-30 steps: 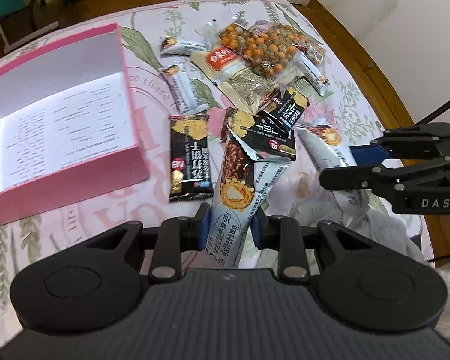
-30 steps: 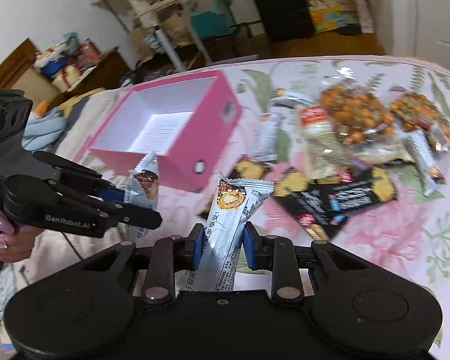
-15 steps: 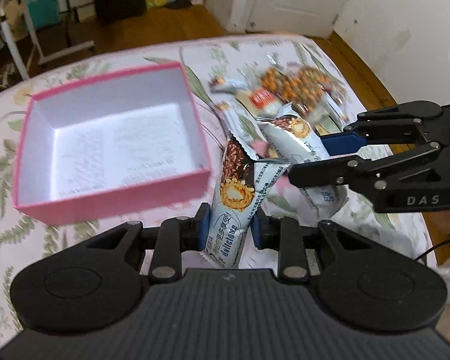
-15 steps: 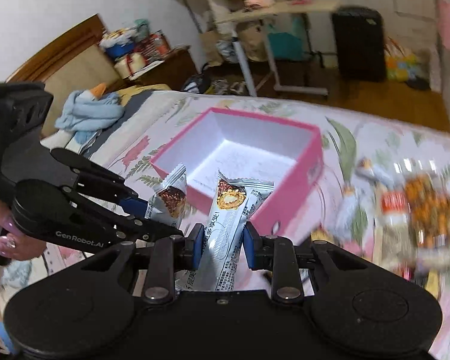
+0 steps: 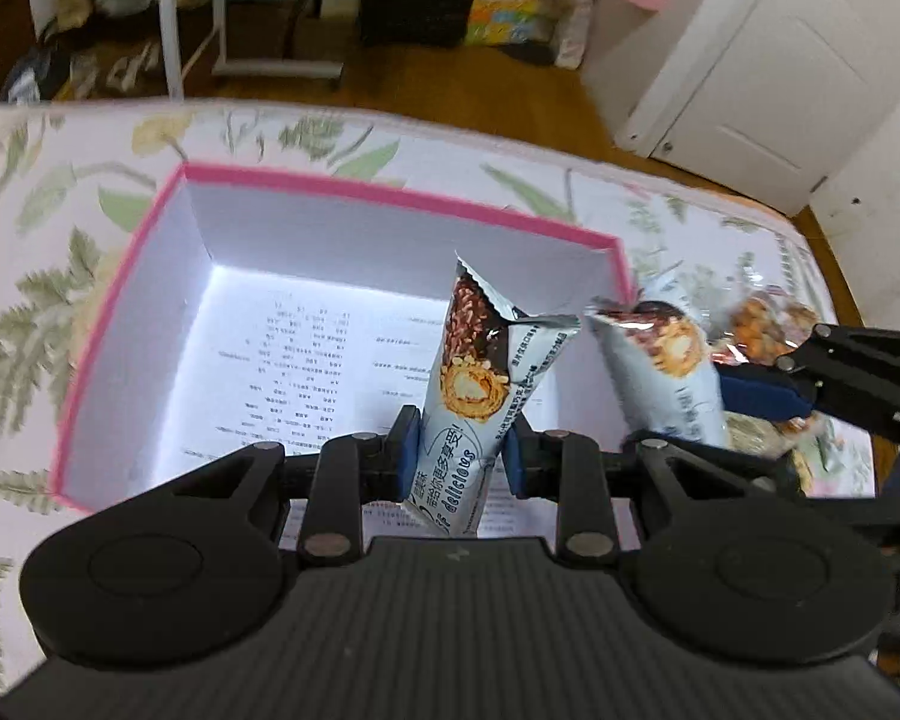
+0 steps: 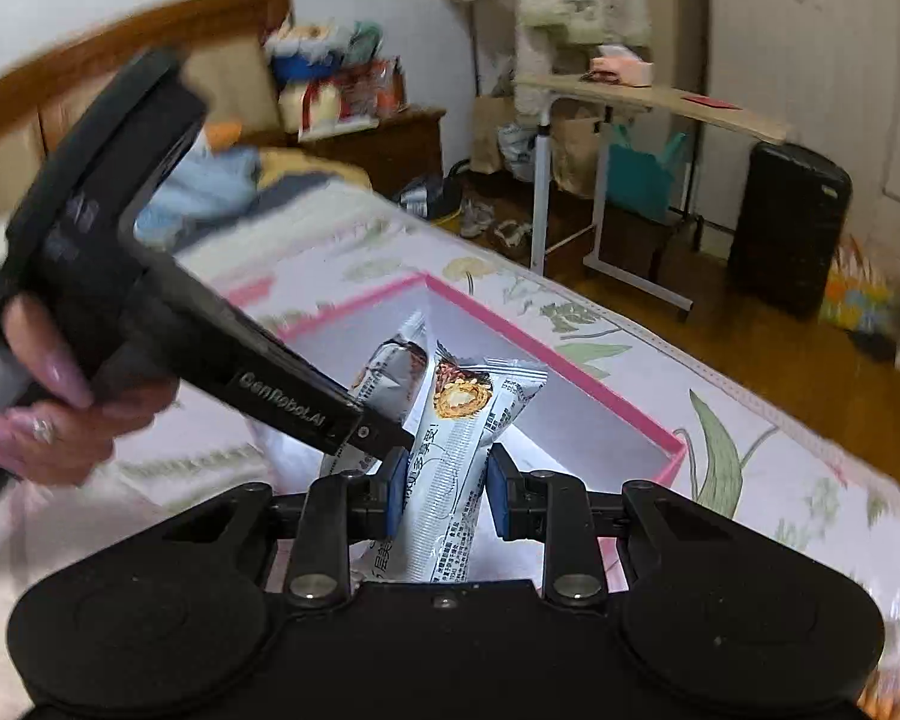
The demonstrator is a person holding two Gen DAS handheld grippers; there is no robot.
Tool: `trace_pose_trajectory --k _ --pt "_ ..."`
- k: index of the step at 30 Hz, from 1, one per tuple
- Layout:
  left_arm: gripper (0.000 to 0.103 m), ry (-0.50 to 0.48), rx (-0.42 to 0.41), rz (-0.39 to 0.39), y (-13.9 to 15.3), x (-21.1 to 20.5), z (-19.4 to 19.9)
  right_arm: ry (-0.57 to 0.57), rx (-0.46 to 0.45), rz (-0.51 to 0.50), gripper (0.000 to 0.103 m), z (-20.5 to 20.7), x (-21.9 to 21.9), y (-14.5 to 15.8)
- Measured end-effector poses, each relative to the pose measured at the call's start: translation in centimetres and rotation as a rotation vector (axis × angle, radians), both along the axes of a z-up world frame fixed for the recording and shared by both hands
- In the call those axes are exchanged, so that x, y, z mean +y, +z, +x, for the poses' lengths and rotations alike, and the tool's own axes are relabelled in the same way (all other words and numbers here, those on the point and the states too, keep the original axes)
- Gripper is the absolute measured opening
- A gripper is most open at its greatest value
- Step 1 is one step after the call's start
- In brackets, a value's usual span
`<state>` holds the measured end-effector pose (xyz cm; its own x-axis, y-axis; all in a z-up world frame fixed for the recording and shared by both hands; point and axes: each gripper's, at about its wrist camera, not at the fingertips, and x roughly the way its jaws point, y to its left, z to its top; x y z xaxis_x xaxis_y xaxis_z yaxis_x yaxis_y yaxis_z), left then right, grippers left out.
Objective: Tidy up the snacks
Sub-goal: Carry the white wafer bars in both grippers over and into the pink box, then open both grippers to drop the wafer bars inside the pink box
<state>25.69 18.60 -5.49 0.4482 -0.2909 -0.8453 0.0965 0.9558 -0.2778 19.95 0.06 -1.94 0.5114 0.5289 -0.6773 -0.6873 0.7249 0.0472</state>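
My left gripper (image 5: 459, 456) is shut on a silver snack bar (image 5: 468, 384) that stands up over the open pink box (image 5: 390, 198), whose white floor shows printed text. Just right of it, over the box's right wall, my right gripper (image 5: 711, 414) is shut on a second silver snack bar (image 5: 660, 360). The right wrist view shows the same pair from the other side: my right gripper (image 6: 444, 492) clamps its bar (image 6: 462, 444) above the pink box (image 6: 570, 366). The left gripper (image 6: 378, 429) reaches in from the left with its own bar (image 6: 390, 372), held by a hand (image 6: 60, 420).
The box lies on a bed with a floral sheet (image 5: 60, 300). More snack packets (image 5: 762, 324) lie to the box's right. Beyond the bed are a wooden floor, a rolling side table (image 6: 630, 102), a black suitcase (image 6: 786, 222) and a white door (image 5: 750, 60).
Both grippers have swung away from the snack pile to the pink box, each carrying its silver bar. The box now fills the middle of both views and the bars hang over it.
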Motion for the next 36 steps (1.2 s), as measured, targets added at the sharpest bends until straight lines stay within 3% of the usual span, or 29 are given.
trace_pose_trajectory --k 6,12,16,20,25,36 --pt "0.027 0.056 0.116 0.009 -4.9 0.0 3.1 0.018 0.044 -0.131 0.032 4.2 2.2 -4.1" --pt "0.027 0.081 0.158 0.014 -7.8 -0.2 4.8 0.078 0.092 -0.218 0.032 6.8 3.5 -6.9" --pt "0.027 0.124 0.226 -0.042 -9.0 -0.2 5.7 0.115 0.102 -0.267 0.032 7.4 4.1 -8.2" --pt "0.032 0.144 0.211 -0.032 -9.2 -0.8 6.1 0.126 0.095 -0.327 0.035 6.8 4.8 -8.8" --pt "0.04 0.104 0.166 -0.025 -8.0 -1.2 5.1 0.127 0.099 -0.31 0.065 5.5 5.0 -8.0" --pt "0.045 0.022 -0.058 0.07 -1.3 -0.8 -1.2 0.042 0.069 -0.206 0.067 0.2 1.5 -2.9"
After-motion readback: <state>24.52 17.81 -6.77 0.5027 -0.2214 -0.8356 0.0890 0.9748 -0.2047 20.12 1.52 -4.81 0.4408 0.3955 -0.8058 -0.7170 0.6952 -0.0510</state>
